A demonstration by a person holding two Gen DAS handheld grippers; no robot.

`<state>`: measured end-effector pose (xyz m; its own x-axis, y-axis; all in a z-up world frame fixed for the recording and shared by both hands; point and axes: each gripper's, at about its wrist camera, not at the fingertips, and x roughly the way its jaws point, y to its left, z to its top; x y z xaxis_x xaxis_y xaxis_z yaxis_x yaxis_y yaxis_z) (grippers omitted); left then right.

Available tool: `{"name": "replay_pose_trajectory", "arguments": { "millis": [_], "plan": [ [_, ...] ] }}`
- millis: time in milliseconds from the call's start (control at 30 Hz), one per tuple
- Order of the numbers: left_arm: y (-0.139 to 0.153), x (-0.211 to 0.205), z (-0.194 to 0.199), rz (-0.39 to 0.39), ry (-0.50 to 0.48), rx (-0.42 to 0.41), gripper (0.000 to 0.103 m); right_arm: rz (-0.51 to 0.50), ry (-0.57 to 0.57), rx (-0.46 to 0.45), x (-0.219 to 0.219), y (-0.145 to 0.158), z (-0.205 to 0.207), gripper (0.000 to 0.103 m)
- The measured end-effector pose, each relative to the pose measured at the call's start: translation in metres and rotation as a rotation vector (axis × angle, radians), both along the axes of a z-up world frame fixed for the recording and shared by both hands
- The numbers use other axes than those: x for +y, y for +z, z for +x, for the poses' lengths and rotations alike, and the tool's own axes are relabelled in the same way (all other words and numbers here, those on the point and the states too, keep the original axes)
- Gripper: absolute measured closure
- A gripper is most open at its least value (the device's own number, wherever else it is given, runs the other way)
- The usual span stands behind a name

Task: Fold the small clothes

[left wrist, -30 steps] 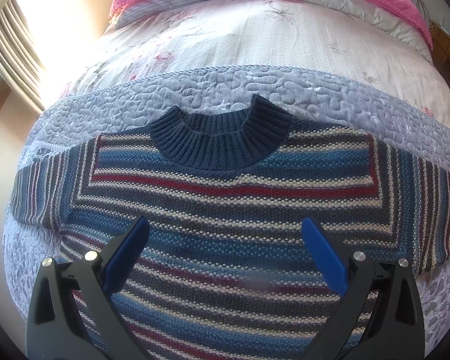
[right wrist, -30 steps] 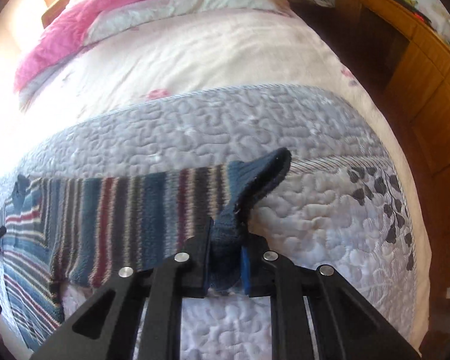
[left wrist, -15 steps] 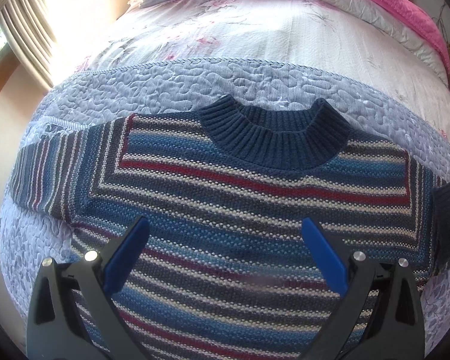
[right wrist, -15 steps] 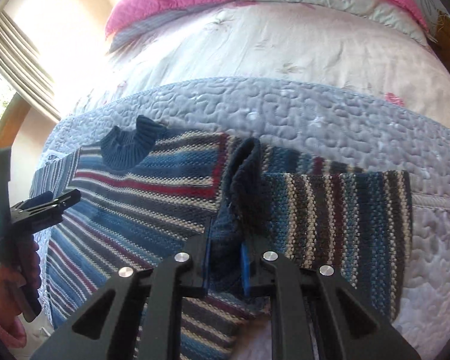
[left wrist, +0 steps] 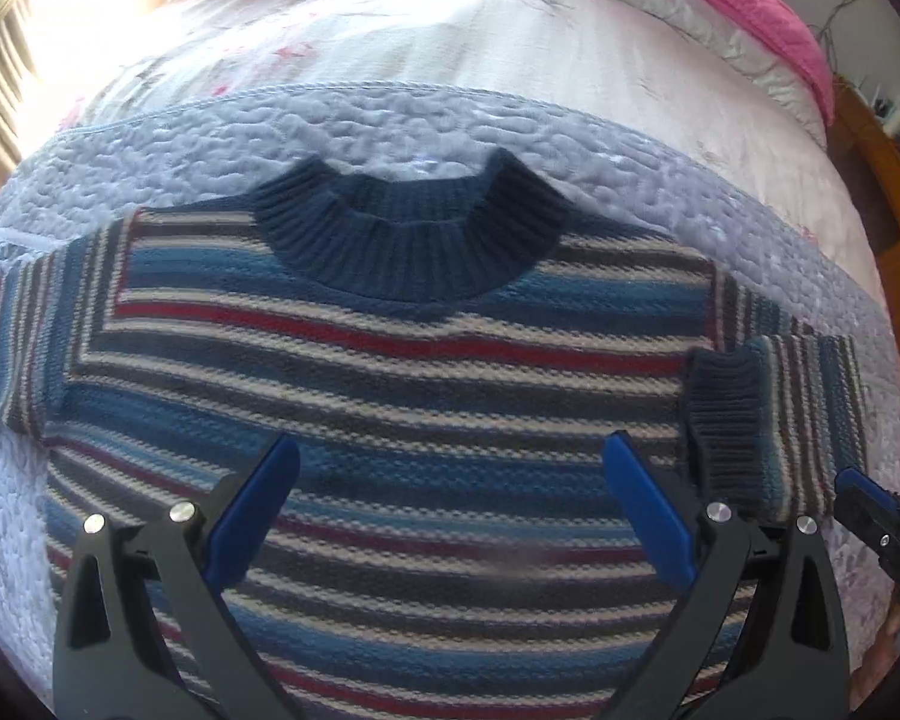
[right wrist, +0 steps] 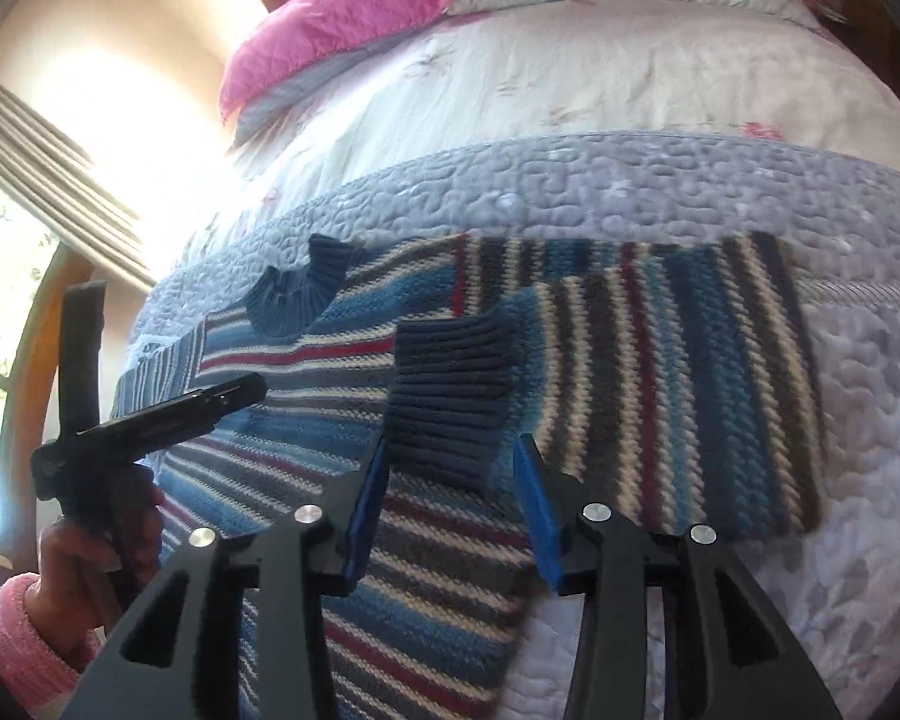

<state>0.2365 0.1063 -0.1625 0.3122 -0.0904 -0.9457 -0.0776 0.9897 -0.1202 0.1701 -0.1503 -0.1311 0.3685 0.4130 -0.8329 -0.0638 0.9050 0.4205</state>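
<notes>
Quilted grey bedspread (left wrist: 390, 138) covers the near end of the bed; striped sweater (left wrist: 390, 396) lies flat on it, collar far. Right sleeve (right wrist: 678, 384) is folded in across the chest, its navy cuff (right wrist: 450, 384) on the body. Right tongs (right wrist: 450, 480) gape just near the cuff, gripping nothing. Left tongs (left wrist: 450, 510) hover spread wide over the chest, empty. Risk: thick knit may spring open; the left sleeve is unfolded.
</notes>
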Motion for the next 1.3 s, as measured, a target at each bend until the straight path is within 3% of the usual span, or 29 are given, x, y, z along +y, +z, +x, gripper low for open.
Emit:
{"name": "replay_pose_trajectory", "arguments": {
  "millis": [133, 267, 367, 467, 533, 567, 633, 667, 800, 933, 1000, 1067, 1133, 1300],
  "plan": [
    [-0.021, -0.057, 0.007, -0.063, -0.090, 0.072, 0.003, -0.126, -0.061, 0.015, -0.036, -0.002, -0.028, 0.059],
    [-0.050, -0.092, 0.013, -0.101, -0.084, 0.144, 0.003, -0.113, -0.107, 0.048, -0.061, -0.012, -0.047, 0.059],
    [-0.058, -0.108, 0.015, -0.033, -0.067, 0.136, 0.003, -0.112, -0.127, 0.054, -0.070, -0.017, -0.059, 0.059],
    [-0.055, -0.113, 0.016, -0.060, -0.046, 0.108, 0.006, -0.110, -0.144, 0.051, -0.076, -0.019, -0.067, 0.059],
    [-0.050, -0.116, 0.014, -0.054, -0.054, 0.093, 0.037, -0.098, -0.158, 0.054, -0.079, -0.021, -0.070, 0.059],
    [-0.047, -0.119, 0.013, -0.043, -0.067, 0.088, 0.040, -0.088, -0.166, 0.057, -0.080, -0.022, -0.069, 0.059],
    [-0.044, -0.122, 0.012, -0.057, -0.087, 0.083, 0.065, -0.076, -0.178, 0.060, -0.081, -0.023, -0.068, 0.059],
    [-0.042, -0.122, 0.012, -0.053, -0.087, 0.083, 0.071, -0.077, -0.179, 0.058, -0.079, -0.023, -0.067, 0.059],
    [-0.027, -0.094, 0.009, -0.121, -0.019, 0.050, 0.103, -0.082, -0.175, 0.041, -0.074, -0.016, -0.066, 0.057],
    [0.003, -0.047, 0.001, -0.120, 0.054, -0.053, 0.103, -0.080, -0.170, 0.026, -0.067, -0.010, -0.063, 0.056],
    [0.009, -0.022, 0.005, -0.156, 0.068, -0.062, 0.103, -0.074, -0.167, 0.023, -0.063, -0.010, -0.060, 0.056],
    [0.005, -0.015, 0.012, -0.170, 0.052, -0.024, 0.092, -0.066, -0.166, 0.020, -0.057, -0.010, -0.057, 0.056],
    [0.000, -0.018, 0.009, -0.169, 0.028, 0.004, 0.060, -0.057, -0.167, 0.021, -0.052, -0.011, -0.055, 0.056],
    [-0.028, -0.071, 0.005, -0.185, -0.059, 0.057, 0.043, -0.068, -0.151, 0.030, -0.046, -0.012, -0.060, 0.056]
  ]
}}
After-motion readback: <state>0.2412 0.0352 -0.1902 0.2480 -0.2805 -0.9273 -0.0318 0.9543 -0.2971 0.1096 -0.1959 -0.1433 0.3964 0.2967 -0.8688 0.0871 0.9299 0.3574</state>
